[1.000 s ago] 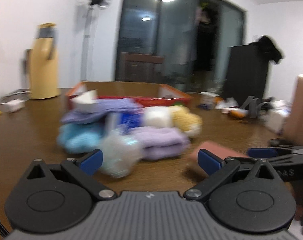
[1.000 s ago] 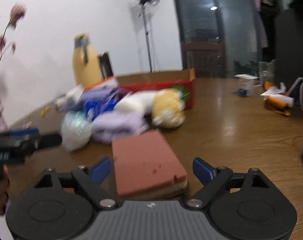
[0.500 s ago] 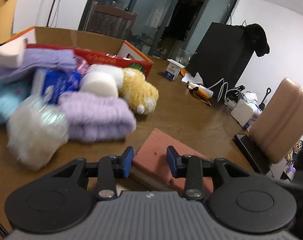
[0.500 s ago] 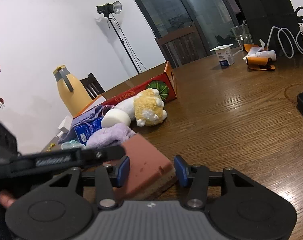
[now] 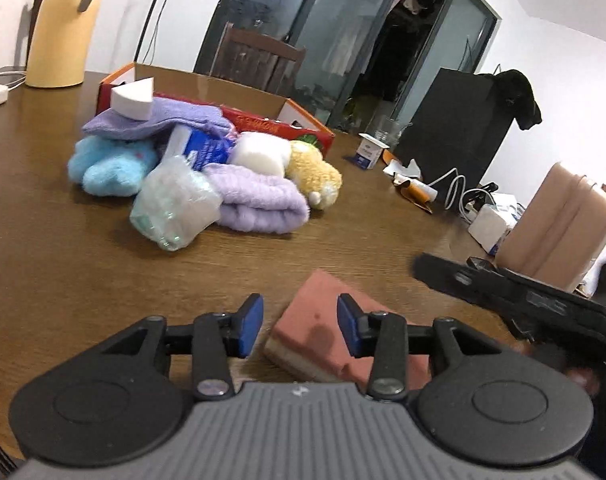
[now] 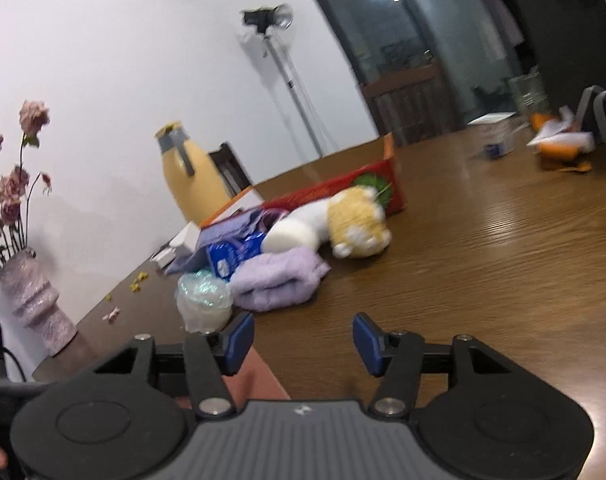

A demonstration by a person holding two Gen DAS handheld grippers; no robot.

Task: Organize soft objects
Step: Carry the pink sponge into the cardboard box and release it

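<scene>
Left gripper (image 5: 299,330): jaws parted, blue pads either side of the near corner of the flat terracotta-pink sponge block with a tan underlayer (image 5: 323,338); half a second ago they were much closer together over it, so the grip has been let go
Right gripper (image 6: 301,344): jaws spread wide, nothing between them; half a second ago they bracketed the sponge, now only a pink edge (image 6: 259,376) shows low and left of the left pad; the camera has swung up and off it
Sponge: lying flat on the brown wooden table (image 5: 63,264), apart from the heap
Heap: rolled lilac towel (image 5: 259,200), crinkled clear plastic bag (image 5: 173,208), blue fluffy plush (image 5: 111,164), yellow-and-white plush toy (image 5: 315,178), white foam block (image 5: 259,154); all against the red cardboard box (image 5: 271,120), none visibly inside
Meaning: both tools seem to have released the sponge; sorting looks barely begun; a fresh grasp is probably needed
</scene>
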